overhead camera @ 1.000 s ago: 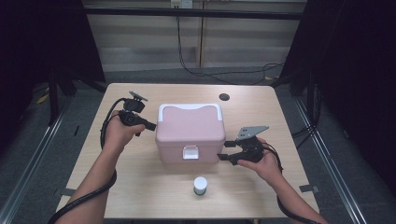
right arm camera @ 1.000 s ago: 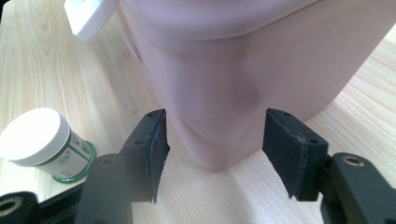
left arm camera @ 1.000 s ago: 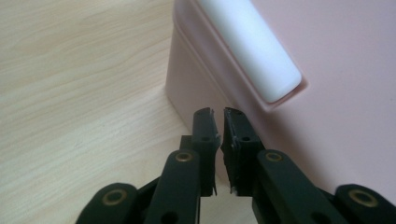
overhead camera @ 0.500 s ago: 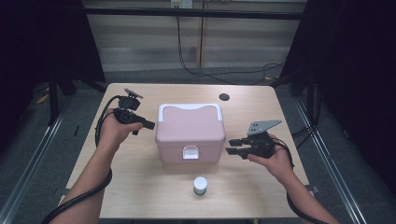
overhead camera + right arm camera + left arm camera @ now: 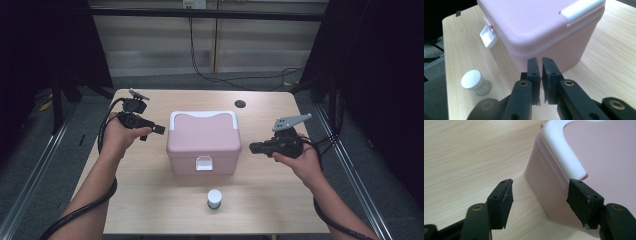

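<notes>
Two grippers flank a pink box [image 5: 202, 142] on the table [image 5: 150, 200], one on each side, neither touching it. Seen from above, the left gripper [image 5: 156, 130] points toward the box's left wall, its tips just short of the upper left corner. In the left gripper view the jaws stand spread and have just been opening; nothing lies between them but bare wood and the near edge of the box [image 5: 564, 182], whose white handle [image 5: 564, 152] runs up and away ahead of the right-hand jaw. That jaw overlaps the box wall in the picture, though whether it touches cannot be told. Across the box, the right gripper [image 5: 254, 148] is held above the table and aims at the right wall with a clear gap between its tips and the box. In the right gripper view [image 5: 541, 72] the jaws are nearly pressed together, a thin slit left between the pads, and they have just been closing on nothing. Straight ahead of those jaws is the box corner [image 5: 544, 32], lid down, with the white latch [image 5: 487, 36] off to the left of the jaws and a white handle end [image 5: 579, 11] up to the right. Down to the left of the right gripper, a small white-capped jar [image 5: 475, 82] stands upright on the table, well apart from the box; from above, the jar [image 5: 214, 198] sits in front of the latch side, between the two forearms.
</notes>
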A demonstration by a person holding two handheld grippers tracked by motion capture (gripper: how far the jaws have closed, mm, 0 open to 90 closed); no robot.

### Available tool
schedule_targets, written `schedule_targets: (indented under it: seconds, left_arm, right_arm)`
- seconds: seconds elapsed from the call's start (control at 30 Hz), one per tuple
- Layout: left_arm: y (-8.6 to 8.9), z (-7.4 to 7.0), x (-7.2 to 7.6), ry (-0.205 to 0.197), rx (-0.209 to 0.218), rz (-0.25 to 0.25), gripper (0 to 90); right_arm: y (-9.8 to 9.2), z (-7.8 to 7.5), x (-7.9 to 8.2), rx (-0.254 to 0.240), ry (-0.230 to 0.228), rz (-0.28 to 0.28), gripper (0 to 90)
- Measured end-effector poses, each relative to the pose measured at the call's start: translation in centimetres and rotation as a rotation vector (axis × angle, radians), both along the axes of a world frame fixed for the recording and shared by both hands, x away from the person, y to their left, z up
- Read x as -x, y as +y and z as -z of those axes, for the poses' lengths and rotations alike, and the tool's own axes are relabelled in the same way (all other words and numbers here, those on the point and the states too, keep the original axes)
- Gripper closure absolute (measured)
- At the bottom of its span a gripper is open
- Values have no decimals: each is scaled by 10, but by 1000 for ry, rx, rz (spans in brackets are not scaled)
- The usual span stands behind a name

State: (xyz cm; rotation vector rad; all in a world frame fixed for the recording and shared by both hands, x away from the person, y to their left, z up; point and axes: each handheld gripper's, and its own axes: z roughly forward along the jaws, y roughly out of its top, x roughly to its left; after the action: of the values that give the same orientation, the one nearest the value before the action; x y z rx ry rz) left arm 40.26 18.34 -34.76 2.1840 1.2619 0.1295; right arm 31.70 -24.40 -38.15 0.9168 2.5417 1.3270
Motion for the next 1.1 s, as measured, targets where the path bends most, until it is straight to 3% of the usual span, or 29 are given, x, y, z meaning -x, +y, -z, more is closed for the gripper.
schedule_targets:
  seconds: [0.17, 0.3, 0.47, 0.77, 1.1]
  left_arm:
    - [1, -3, -2, 12, 27, -3, 347]
    - [4, -4, -4, 9, 13, -6, 325]
    - [7, -4, -6, 7, 26, -13, 300]
    - [5, -7, -10, 8, 49, -30, 264]
    - [-5, -10, -18, -6, 59, -32, 220]
  right_arm:
    - [3, -15, -6, -6, 2, 0, 900]
    - [9, -24, -13, -16, 9, -7, 900]
    - [20, -33, -20, -30, 6, -14, 900]
    - [40, -38, -27, -34, -3, -30, 900]
    - [55, -29, -33, 0, 7, -49, 900]
